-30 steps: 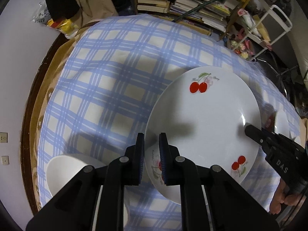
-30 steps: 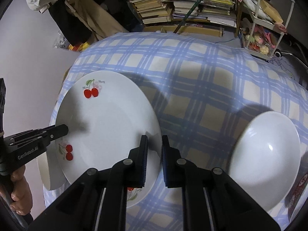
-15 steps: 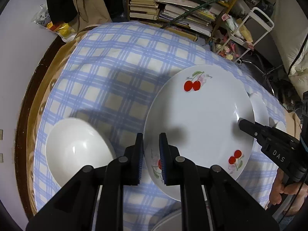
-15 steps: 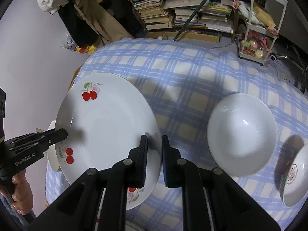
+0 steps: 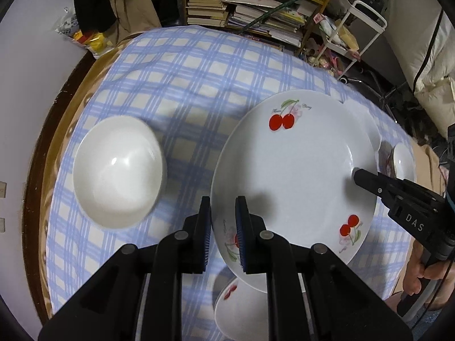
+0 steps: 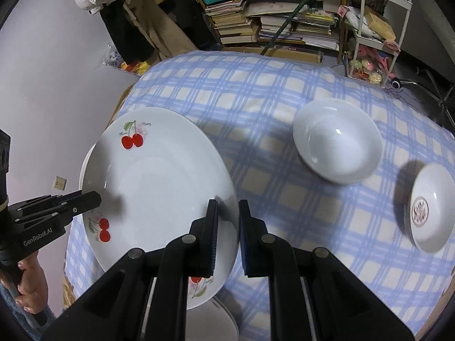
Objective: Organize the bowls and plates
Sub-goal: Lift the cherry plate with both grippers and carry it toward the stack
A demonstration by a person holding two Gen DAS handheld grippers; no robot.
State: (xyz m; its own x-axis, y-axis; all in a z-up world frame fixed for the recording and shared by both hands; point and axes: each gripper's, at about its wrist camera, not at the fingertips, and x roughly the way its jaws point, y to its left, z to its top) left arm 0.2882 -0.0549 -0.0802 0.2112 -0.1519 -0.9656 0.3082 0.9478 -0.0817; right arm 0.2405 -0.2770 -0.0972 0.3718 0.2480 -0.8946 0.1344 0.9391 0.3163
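A large white cherry plate is held in the air above the checked table by both grippers. My left gripper is shut on its left rim; it shows at the left of the right wrist view. My right gripper is shut on the plate's right rim and shows at the right of the left wrist view. A plain white bowl sits on the left of the table. Another cherry dish lies under the held plate.
A blue checked cloth covers the round table. A white bowl and a small patterned bowl sit to the right. Bookshelves and a white cart stand beyond the far edge.
Both grippers have lifted the cherry plate higher and pulled back. More of the table and the bowls has come into view.
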